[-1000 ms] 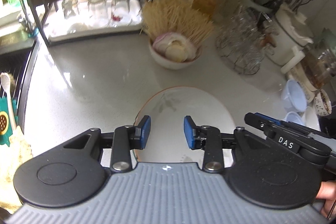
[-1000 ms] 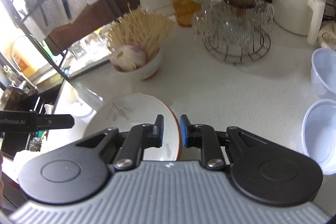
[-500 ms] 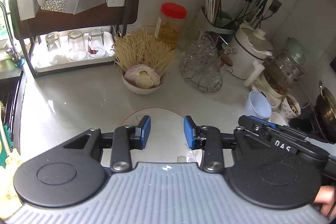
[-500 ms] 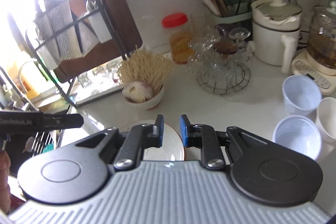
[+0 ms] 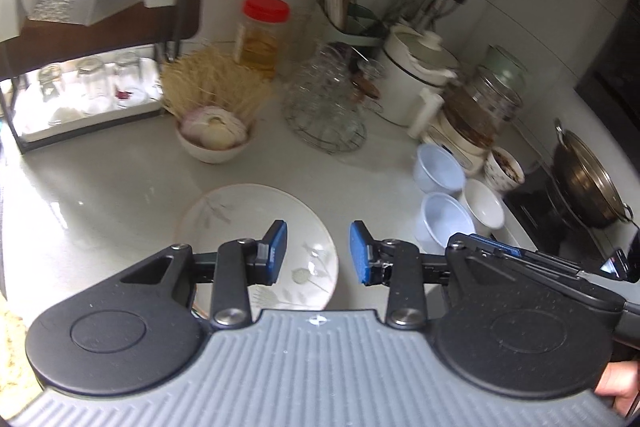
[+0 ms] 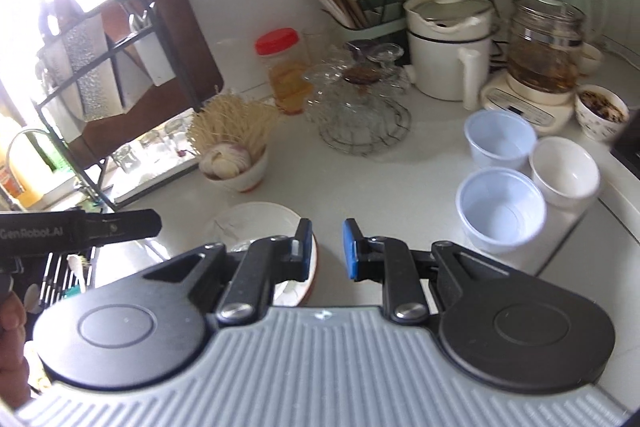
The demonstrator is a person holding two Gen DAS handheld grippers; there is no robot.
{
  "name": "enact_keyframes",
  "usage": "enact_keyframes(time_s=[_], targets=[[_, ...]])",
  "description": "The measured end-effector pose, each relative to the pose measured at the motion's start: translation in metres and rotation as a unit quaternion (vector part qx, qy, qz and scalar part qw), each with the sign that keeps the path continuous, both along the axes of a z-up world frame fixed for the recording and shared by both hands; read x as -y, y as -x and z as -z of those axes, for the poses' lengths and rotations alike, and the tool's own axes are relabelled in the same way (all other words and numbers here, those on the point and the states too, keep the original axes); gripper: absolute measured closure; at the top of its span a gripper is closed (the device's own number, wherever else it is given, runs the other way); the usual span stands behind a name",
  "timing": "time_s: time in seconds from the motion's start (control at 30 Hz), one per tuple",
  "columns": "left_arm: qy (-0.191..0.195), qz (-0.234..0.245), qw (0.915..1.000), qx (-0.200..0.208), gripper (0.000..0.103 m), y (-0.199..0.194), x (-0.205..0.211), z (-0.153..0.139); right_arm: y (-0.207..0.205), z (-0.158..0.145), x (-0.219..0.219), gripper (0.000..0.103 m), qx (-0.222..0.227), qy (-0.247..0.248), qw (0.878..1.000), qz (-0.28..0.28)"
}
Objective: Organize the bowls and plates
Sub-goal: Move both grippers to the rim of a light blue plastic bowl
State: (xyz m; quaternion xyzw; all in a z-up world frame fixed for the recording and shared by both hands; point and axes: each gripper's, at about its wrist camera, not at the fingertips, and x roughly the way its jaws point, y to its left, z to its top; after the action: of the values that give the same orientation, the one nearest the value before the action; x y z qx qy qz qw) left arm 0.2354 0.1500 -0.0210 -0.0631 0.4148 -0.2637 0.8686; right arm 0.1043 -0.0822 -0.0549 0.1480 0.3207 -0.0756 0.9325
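Now both tongs have backed up and away from the plate (image 5: 256,227), which lies flat on the worktop (image 5: 100,195). Left tongs (image 5: 318,251) part-open, right tongs (image 6: 326,250) narrow, both empty; plate apparently placed, bowls (image 6: 500,211) next.

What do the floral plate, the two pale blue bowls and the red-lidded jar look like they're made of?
The floral plate looks like glazed ceramic: glossy white, printed leaf sprigs, a brownish rim. The two pale blue bowls look like thin plastic: translucent walls, dull sheen, faint ridges. The red-lidded jar is clear with amber contents showing through; probably plastic, though glass cannot be ruled out.
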Motion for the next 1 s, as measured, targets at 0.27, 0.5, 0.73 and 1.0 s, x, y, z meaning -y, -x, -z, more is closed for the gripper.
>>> enact_keyframes(time_s=[0.27,0.5,0.73,1.0], targets=[[0.002,0.04,0.9991,-0.009,0.063,-0.005,0.031,0.01,0.011,0.009,0.03,0.082,0.0,-0.012,0.998,0.055],[0.007,0.068,0.9972,-0.031,0.063,-0.031,0.08,0.026,0.003,0.023,0.085,0.082,-0.009,-0.029,0.994,0.103],[-0.01,0.111,0.9929,-0.04,0.062,-0.063,0.152,0.043,-0.009,0.04,0.153,0.082,-0.026,-0.056,0.986,0.157],[-0.013,0.155,0.9842,-0.086,0.051,-0.1,0.223,0.076,-0.025,0.073,0.208,0.06,-0.059,-0.114,0.974,0.188]])
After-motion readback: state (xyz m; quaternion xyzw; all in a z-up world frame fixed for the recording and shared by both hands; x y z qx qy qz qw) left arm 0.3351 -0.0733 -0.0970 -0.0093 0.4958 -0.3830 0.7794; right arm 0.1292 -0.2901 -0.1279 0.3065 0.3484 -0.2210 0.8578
